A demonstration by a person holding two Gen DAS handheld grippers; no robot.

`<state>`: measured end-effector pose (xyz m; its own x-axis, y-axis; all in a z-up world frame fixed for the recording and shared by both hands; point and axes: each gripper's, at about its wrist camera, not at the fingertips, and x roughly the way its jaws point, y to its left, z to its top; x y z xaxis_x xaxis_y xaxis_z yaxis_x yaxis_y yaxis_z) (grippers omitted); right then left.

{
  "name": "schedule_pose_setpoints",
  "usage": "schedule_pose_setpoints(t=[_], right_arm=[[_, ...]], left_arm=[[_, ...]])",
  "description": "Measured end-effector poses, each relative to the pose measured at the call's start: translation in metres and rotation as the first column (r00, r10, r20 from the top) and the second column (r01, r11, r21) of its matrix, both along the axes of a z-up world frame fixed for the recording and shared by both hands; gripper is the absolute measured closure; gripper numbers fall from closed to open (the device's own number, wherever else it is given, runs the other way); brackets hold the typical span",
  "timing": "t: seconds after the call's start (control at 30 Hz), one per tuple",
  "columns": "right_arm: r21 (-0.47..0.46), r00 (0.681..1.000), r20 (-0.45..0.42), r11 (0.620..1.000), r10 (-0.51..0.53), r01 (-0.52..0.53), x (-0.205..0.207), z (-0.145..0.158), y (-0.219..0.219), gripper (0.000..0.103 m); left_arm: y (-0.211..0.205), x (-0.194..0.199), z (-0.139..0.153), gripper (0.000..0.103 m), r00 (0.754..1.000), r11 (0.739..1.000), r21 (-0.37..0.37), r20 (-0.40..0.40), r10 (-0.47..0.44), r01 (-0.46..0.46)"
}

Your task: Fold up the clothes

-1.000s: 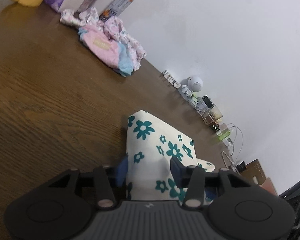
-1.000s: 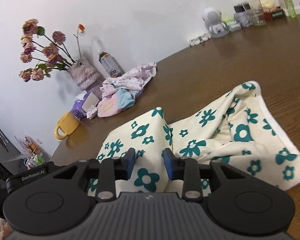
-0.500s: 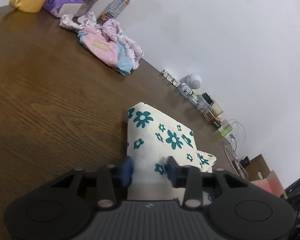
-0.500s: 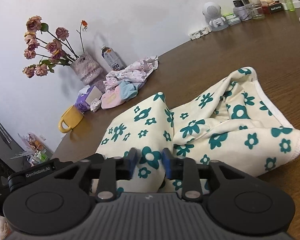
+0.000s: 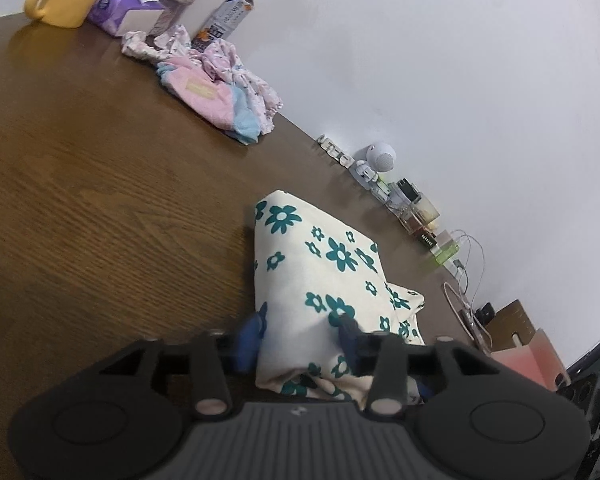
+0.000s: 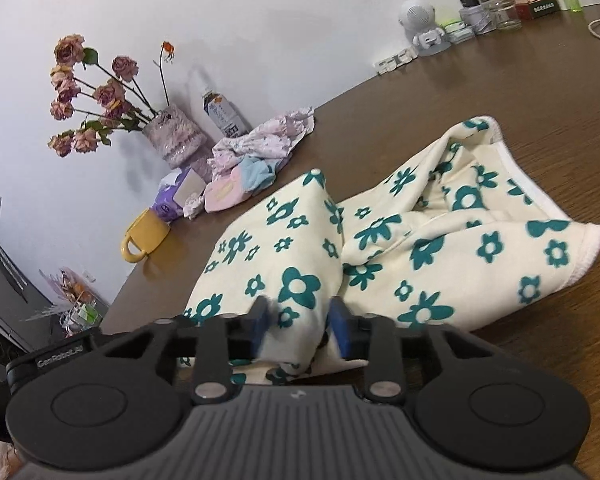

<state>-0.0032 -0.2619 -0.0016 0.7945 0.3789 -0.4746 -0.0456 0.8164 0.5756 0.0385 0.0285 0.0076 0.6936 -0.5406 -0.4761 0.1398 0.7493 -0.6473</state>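
While both tongs [image 5: 300, 330] [image 6: 298, 320] pinch it, cream teal-flowered garment [image 6: 440, 240], rumpled, partly folded

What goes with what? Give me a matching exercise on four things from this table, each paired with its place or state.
Things:
1. floral cloth
2. mug
3. bottle
4. dried roses

Places or states:
A. standing in the pink vase
B. pinched by the left gripper and the right gripper
C. yellow, next to the purple tissue pack
D. upright by the wall, behind the heap of pastel clothes

Pairs: 1-B, 2-C, 3-D, 4-A
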Motion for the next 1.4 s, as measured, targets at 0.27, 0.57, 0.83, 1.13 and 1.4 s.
schedule_pose_setpoints(t=[0.27,0.57,0.83,1.13,1.4], right_arm=[[0.001,0.999,-0.015,0.999,0.043,-0.043,0.004,-0.004,0.006,0.070],[-0.016,0.999,0.042,0.999,-0.028,0.029,-0.009,0.012,-0.023,0.062],[-0.057,0.990,0.065,0.990,-0.125,0.129,-0.016,0.017,-0.059,0.061],[-0.071,0.986,0.058,0.985,-0.155,0.158,-0.015,0.009,-0.079,0.061],[-0.051,0.989,0.053,0.988,-0.141,0.144,-0.021,0.001,-0.089,0.061]], left_arm=[[-0.001,0.001,-0.006,0.060,0.999,0.999,-0.018,-0.029,-0.032,0.031],[0.008,0.022,-0.010,0.045,0.996,0.994,-0.104,-0.083,0.034,-0.042],[-0.010,0.035,-0.004,0.083,0.999,0.999,-0.040,-0.047,0.019,-0.020],[-0.034,0.038,0.030,0.088,0.996,0.985,0.171,0.085,-0.016,0.001],[-0.097,0.029,0.065,0.088,0.957,0.863,0.503,0.271,-0.104,-0.049]])
